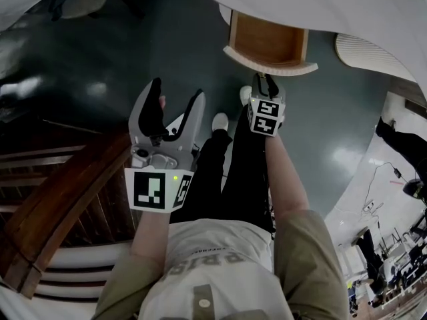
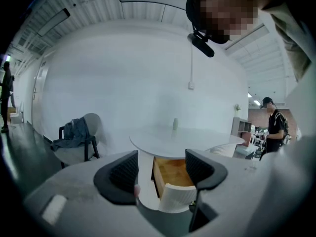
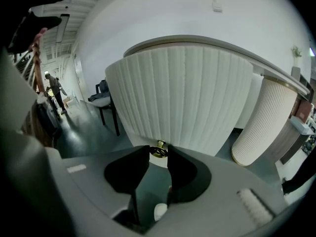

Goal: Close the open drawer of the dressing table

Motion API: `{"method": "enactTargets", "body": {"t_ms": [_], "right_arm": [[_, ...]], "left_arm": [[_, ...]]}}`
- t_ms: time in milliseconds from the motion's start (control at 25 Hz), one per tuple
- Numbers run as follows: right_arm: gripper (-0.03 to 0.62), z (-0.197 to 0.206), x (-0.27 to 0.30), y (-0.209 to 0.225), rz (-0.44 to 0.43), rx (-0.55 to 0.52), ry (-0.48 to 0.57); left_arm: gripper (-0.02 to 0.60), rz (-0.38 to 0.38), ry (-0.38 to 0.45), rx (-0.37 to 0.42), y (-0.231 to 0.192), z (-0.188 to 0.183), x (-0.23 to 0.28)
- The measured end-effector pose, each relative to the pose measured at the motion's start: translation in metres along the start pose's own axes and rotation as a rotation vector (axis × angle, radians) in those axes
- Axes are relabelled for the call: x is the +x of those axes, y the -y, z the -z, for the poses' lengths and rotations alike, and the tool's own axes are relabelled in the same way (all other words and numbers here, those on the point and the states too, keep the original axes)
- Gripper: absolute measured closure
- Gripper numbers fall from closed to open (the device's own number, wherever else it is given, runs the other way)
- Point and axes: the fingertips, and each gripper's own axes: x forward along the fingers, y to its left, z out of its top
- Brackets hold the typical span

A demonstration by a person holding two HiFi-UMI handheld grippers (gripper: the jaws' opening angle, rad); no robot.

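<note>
- The drawer (image 1: 270,64) stands pulled out from under the white top of the table (image 1: 333,5), at the far side of the scene. Its bare wooden inside is seen from above and nothing is seen in it.
- The right gripper (image 1: 267,85) is held out to the drawer's ribbed, curved front, low on its near face.
- In the right gripper view, a small brass knob (image 3: 159,149) is seen between the tips of the jaws. The jaws are drawn partly in and appear to be closed on it, pad against either side.
- The knob is probably taken this way so that the push is guided straight along the drawer's run (a bare shove on the curved front might slip off to one side).
- The right gripper is tilted downward, which suits a knob set well below the person's shoulder.
- The left gripper (image 1: 178,91) is held back, nearer the body and to the left, well apart from the drawer. Its jaws are spread wide and nothing is held between them.
- In the left gripper view, only the table is framed by the gap, far off, with the drawer (image 2: 173,174) open beneath the round top and a small bottle (image 2: 175,124) on it.
- The left gripper seems to be kept clear because one hand is enough for this job.
- The task is judged to be at its start, since the drawer is not yet moved in.
- A steady push away from the person is called for next, with the knob kept square so that the drawer is not jammed.
</note>
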Motion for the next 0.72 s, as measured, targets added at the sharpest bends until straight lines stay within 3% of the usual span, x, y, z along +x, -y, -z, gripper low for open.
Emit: {"method": "enactTargets", "body": {"t_ms": [720], "right_arm": [[0.476, -0.019, 0.016, 0.007, 0.01, -0.005, 0.056]], "left_arm": [[0.268, -0.021, 0.024, -0.006, 0.001, 0.005, -0.003]]}}
